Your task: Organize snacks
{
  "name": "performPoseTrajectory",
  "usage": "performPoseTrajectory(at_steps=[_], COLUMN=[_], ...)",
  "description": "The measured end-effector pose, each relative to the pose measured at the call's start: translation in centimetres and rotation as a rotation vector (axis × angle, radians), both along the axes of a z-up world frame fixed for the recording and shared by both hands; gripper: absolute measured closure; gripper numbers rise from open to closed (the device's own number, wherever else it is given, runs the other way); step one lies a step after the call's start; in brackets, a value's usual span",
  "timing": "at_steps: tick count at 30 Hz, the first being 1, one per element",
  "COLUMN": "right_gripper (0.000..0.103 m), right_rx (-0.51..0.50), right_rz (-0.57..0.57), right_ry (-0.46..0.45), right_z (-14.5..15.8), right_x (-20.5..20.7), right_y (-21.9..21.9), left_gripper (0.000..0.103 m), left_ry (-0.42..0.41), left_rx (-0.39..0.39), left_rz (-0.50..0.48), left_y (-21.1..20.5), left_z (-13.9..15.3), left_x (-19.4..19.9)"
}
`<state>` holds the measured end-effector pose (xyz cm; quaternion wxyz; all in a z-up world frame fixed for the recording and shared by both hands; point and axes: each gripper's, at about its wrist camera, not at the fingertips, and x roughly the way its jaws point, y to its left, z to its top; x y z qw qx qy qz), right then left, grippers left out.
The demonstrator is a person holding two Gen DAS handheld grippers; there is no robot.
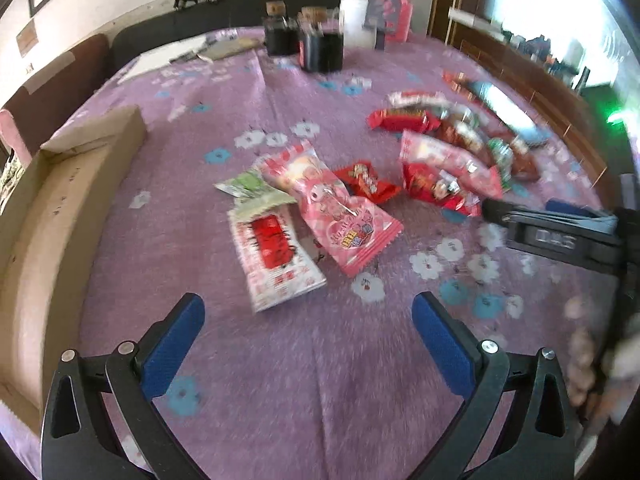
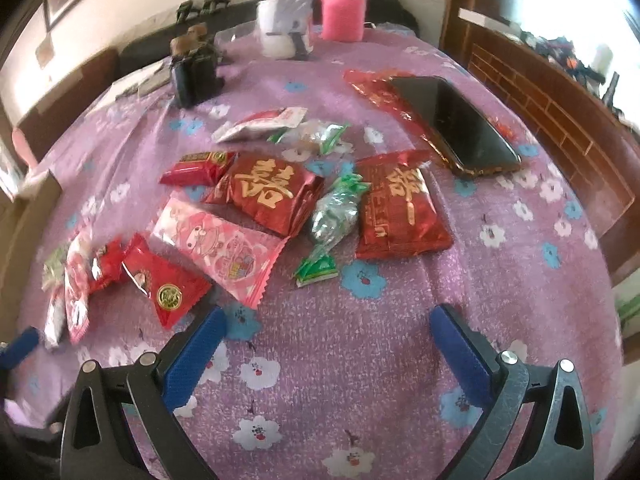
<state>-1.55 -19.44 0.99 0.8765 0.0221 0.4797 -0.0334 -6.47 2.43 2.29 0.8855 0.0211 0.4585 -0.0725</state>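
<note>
Snack packets lie scattered on a purple flowered cloth. In the left wrist view my left gripper (image 1: 308,308) is open and empty, just short of a white-and-red packet (image 1: 276,256) and a pink packet (image 1: 340,216). A cardboard box (image 1: 52,216) stands at the left. In the right wrist view my right gripper (image 2: 326,320) is open and empty above bare cloth, near a pink packet (image 2: 220,248), a small red packet (image 2: 164,280), two big red packets (image 2: 268,192) (image 2: 400,208) and a green-wrapped candy (image 2: 332,220). The right gripper also shows in the left wrist view (image 1: 560,236).
A black phone (image 2: 456,124) lies on a red wrapper at the right. Dark jars (image 1: 320,48), a white cup (image 2: 276,28) and a pink bottle (image 2: 342,8) stand at the far edge. A wooden cabinet (image 2: 560,120) borders the right side.
</note>
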Motion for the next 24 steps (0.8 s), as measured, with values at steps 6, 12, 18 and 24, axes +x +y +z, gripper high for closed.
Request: performPoseTrajectory(at_steps=[6, 12, 18, 24], right_gripper=[0.000, 0.003, 0.002, 0.012], right_rx=[0.006, 0.020, 0.115, 0.211], right_rz=[0.001, -0.040, 0.074, 0.305], right_ry=[0.013, -0.027, -0.277, -0.209], right_z=[0.0, 2.0, 7.7, 7.6], right_x=[0.1, -1.9, -6.6, -5.2], right_y=[0.0, -1.0, 0.7, 7.2], left_gripper=[0.000, 0.000, 0.000, 0.000], left_ry=[-0.158, -0.221, -0.252, -0.194], left_rx=[-0.153, -0.177, -0.184, -0.188], left_rz=[0.095, 0.214, 0.220, 0.159], left_y=[6.0, 12.3, 13.4, 12.1], left_z=[5.8, 8.8, 8.7, 7.6], left_x=[-3.4, -5.0, -5.7, -6.1])
